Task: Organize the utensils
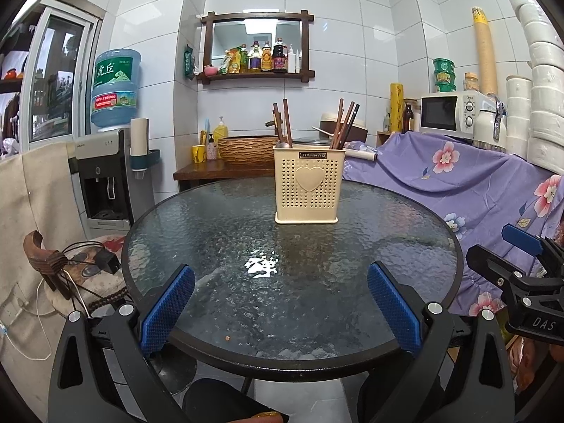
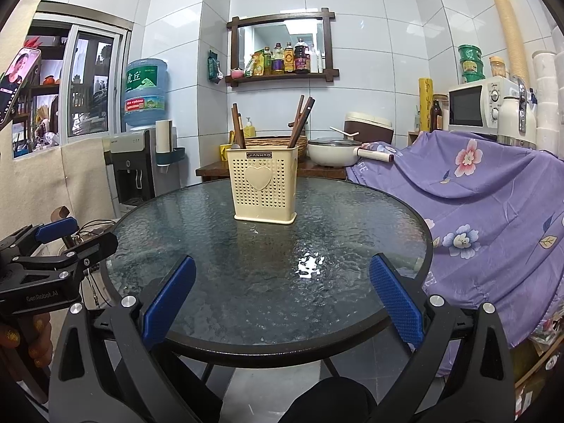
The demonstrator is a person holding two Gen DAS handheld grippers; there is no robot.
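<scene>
We hold the left gripper [image 1: 281, 303] over the near edge of the round glass table [image 1: 218, 232], its two blue-padded fingers [image 1: 169, 308] spread wide with nothing between them. We hold the right gripper [image 2: 282, 303] over the same near edge, just beside the left one; its blue pads [image 2: 396, 299] are likewise wide apart and empty. In the left wrist view, the right gripper appears at the right border of the frame; in the right wrist view, the left gripper appears at the left border, with a hand [image 2: 24, 345] under it.

The cream utensil holder [image 1: 306, 188] stands upright on the table toward the far edge, near the middle of that side, well apart from both grippers. It is perforated, with a raised heart on its front. Dark wooden chopsticks [image 1: 287, 121] stand in its left compartment, and a second bundle [image 1: 343, 125] leans in its right compartment. A spoon end [image 1: 283, 145] shows at the left rim.

A purple floral cloth [image 1: 469, 183] hangs just beside the table's right edge. A water dispenser [image 1: 105, 176] stands beyond the left edge.
</scene>
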